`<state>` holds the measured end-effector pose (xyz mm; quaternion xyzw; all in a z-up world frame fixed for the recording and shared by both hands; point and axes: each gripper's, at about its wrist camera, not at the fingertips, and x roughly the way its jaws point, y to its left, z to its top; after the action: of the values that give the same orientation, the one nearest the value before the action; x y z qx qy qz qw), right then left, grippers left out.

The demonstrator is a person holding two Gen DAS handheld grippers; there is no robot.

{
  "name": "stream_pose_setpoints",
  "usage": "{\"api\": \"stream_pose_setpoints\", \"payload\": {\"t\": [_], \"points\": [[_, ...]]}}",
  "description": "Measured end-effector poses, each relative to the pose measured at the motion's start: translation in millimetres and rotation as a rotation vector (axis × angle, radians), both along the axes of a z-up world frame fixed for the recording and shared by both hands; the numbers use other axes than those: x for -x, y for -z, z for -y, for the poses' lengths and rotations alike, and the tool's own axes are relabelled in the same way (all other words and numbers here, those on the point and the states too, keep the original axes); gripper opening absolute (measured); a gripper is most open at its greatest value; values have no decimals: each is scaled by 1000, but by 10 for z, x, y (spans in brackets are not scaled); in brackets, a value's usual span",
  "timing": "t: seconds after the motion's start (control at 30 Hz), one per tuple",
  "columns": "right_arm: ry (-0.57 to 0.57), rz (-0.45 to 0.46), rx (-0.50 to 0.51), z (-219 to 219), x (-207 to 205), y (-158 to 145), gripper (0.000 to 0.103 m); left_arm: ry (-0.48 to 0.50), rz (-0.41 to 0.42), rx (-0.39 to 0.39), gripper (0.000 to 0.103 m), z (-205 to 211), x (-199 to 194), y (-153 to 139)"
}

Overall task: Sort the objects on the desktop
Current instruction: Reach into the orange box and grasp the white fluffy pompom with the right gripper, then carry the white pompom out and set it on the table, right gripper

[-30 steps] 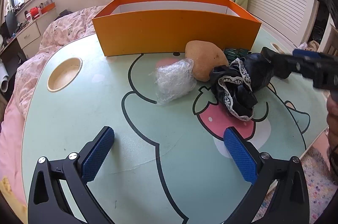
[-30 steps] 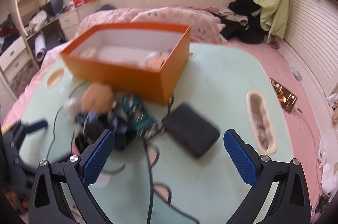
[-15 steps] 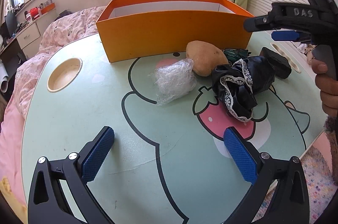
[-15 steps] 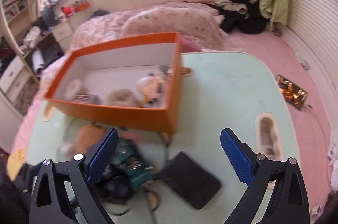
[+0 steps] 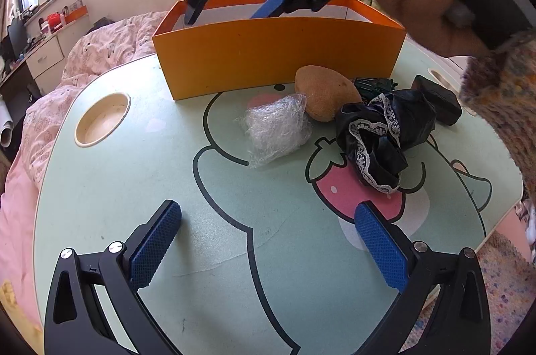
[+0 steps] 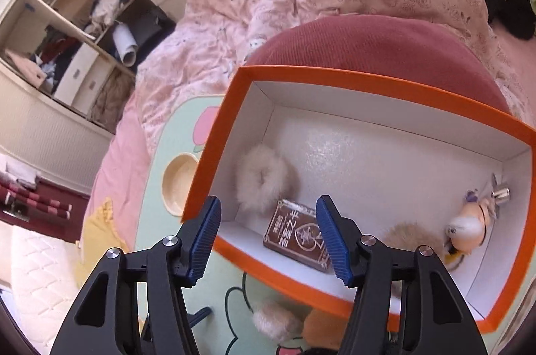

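An orange box [image 5: 274, 53] stands at the back of the green cartoon table [image 5: 234, 254]. In front of it lie a clear plastic wad [image 5: 278, 127], a tan round lump [image 5: 325, 93], a black lace cloth [image 5: 385, 133], a green item [image 5: 375, 85] and a black case [image 5: 439, 100]. My left gripper [image 5: 268, 227] is open and empty low over the near table. A hand holds my right gripper [image 6: 268, 204] above the box; its jaws are closing with nothing between them. Inside the box [image 6: 368, 83] lie a white fluffy ring [image 6: 261, 180], a brown card pack [image 6: 298, 236] and a small figurine [image 6: 469, 227].
A round cup recess [image 5: 102, 118] is sunk into the table at the left. A bed with a pink quilt [image 6: 268, 3] and a dark red cushion [image 6: 368, 43] lie behind the box. A sleeve [image 5: 502, 107] hangs over the table's right side.
The right gripper has swung from the table's right side to above the orange box, tipping down, and its jaws have narrowed. The left gripper has stayed where it was.
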<state>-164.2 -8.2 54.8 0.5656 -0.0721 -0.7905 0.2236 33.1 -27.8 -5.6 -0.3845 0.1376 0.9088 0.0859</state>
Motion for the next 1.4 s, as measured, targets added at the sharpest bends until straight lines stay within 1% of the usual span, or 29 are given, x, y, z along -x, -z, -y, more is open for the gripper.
{"api": "stream_pose_setpoints", "payload": {"t": [0.07, 0.13, 0.17, 0.2, 0.27, 0.3, 0.37, 0.43, 0.53, 0.63, 0.7, 0.73, 0.77, 0.83, 0.9, 0.97, 1.03, 1.07, 1.13, 1.2, 1.23, 1.27, 1.33, 1.4], "points": [[-8, 7, -35, 110, 96, 70, 58, 2, -4, 1, 103, -29, -38, 3], [-28, 24, -66, 217, 170, 136, 52, 4, -7, 0, 103, -18, -42, 2], [-39, 33, -89, 263, 195, 178, 51, 4, -8, 1, 103, -23, -44, 3], [-46, 46, -122, 308, 213, 237, 46, 4, -8, 1, 103, -26, -46, 4], [-54, 13, -178, 368, 201, 263, 38, 3, -7, -3, 103, -25, -45, 9], [-57, -3, -205, 385, 187, 264, 32, 3, -7, -2, 103, -30, -52, 7], [-56, -23, -215, 360, 155, 244, 30, 4, -11, 0, 103, -42, -62, 9], [-29, -68, -196, 245, 93, 114, 30, 5, -11, 0, 103, -54, -72, 12], [3, -167, -143, 16, -89, -235, 30, 4, -13, 2, 103, -50, -72, 14], [15, -268, -118, -289, -439, -596, 30, 3, -16, 7, 103, -47, -69, 14], [24, -303, -132, -511, -723, -723, 30, 2, -16, 7, 103, -48, -70, 14], [26, -311, -139, -628, -861, -741, 30, 2, -17, 7, 103, -49, -72, 15], [27, -310, -142, -719, -974, -730, 31, 2, -17, 8, 103, -50, -73, 15], [32, -272, -143, -895, -1131, -612, 31, 2, -18, 10, 103, -48, -83, 16], [45, -213, -143, -1018, -1197, -405, 31, 0, -19, 11, 103, -57, -83, 17], [52, -177, -137, -1062, -1208, -230, 31, -1, -19, 12, 103, -57, -67, 16], [59, -157, -103, -1081, -1199, -108, 34, -2, -21, 13, 103, -55, -70, 13], [68, -155, -70, -1101, -1199, -88, 34, -2, -21, 14, 103, -58, -71, 14], [90, -171, 23, -1161, -1214, -123, 47, -2, -22, 14, 103, -60, -71, 15], [118, -214, 80, -1218, -1297, -207, 56, -3, -23, 15, 103, -64, -69, 15], [131, -242, 84, -1230, -1351, -251, 57, -3, -23, 15, 103, -64, -69, 15], [144, -272, 69, -1234, -1419, -286, 57, -3, -23, 15, 103, -64, -70, 16], [157, -327, 3, -1233, -1594, -307, 57, -4, -23, 15, 103, -64, -69, 16], [155, -376, -75, -1227, -1806, -248, 57, -4, -24, 16, 103, -56, -67, 14]]}}
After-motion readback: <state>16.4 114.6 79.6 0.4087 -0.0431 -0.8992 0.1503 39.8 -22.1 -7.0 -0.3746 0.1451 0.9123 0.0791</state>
